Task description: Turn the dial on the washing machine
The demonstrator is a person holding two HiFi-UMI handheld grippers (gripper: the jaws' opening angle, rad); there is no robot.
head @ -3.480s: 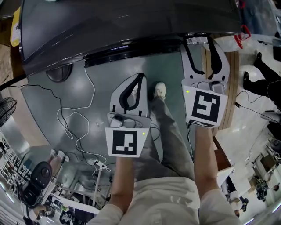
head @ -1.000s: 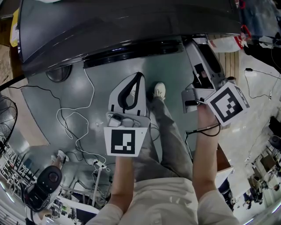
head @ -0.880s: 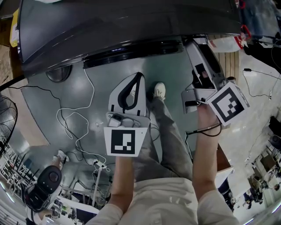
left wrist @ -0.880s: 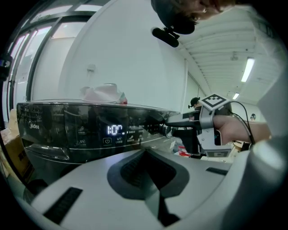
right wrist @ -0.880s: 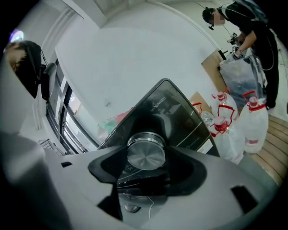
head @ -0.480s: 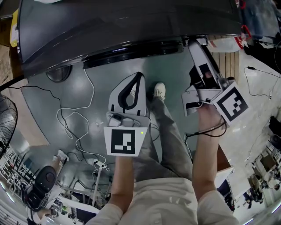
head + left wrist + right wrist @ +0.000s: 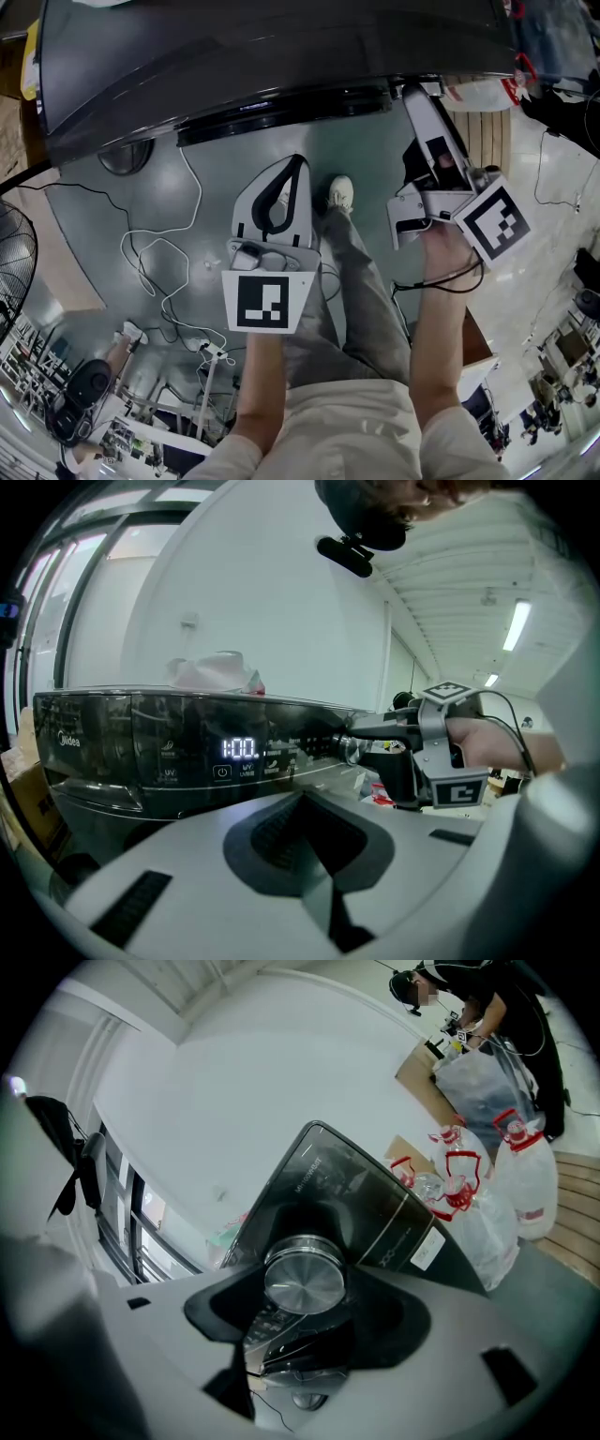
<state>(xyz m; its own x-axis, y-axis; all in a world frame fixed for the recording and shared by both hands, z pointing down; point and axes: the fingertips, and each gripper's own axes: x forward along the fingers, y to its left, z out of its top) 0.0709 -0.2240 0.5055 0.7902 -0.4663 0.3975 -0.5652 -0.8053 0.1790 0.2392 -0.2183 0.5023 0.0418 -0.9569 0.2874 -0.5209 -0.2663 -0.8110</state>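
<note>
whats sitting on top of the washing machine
A crumpled whitish bundle with a red patch seems to rest on the dark glossy washing machine. Its base and the rest of the top are hidden behind the front edge.

Right gripper view: lower rim of dial (image 7: 305, 1283) hidden behind the jaws of right gripper (image 7: 417, 97). Print on control panel (image 7: 366, 1194) too small to read. Far person (image 7: 492, 997) cut by top edge. Left gripper view: dial mostly covered by right gripper's jaws, just a chrome sliver shows. Icon labels under the lit display (image 7: 239, 749) unreadable. Head view: washing machine (image 7: 272, 56) cut by top edge, control panel and dial out of sight under its overhang, and right gripper's tips go under it too. Both forearms (image 7: 436, 337) run off bottom edge.
</note>
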